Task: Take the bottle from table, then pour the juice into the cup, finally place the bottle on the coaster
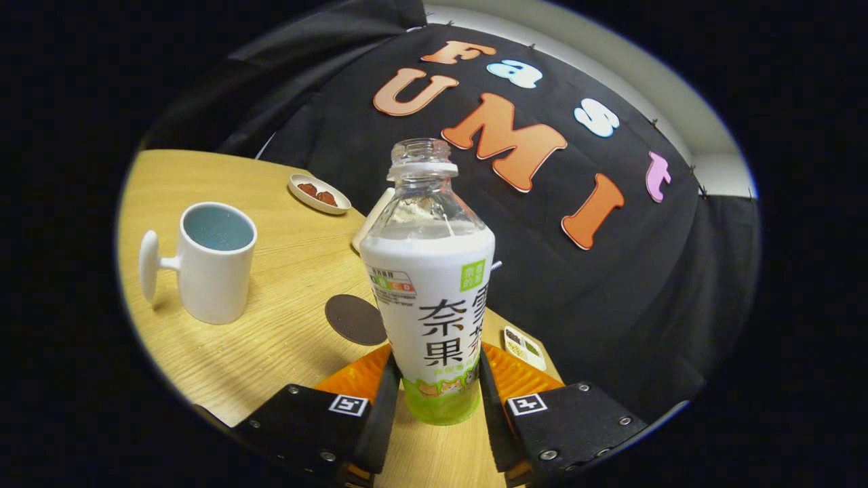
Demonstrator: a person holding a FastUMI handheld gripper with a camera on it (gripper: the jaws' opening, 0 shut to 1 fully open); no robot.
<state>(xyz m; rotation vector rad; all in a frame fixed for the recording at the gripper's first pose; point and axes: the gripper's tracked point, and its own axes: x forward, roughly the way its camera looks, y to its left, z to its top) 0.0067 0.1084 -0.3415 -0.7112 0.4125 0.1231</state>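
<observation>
A light wooden table [285, 271] carries a white cup [215, 264] with its handle turned outward, a dark round coaster [352, 318] near it, a small dish [319, 193] of reddish pieces farther back, and a small packet [523, 347] at the table's edge.

The gripper [437, 396] has both fingers pressed against the bottle [434, 298].

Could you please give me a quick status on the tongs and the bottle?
Tongs shut on bottle, cap off, upright. Cup ahead left, coaster between bottle and cup. Nothing blocking the path to the cup.
</observation>
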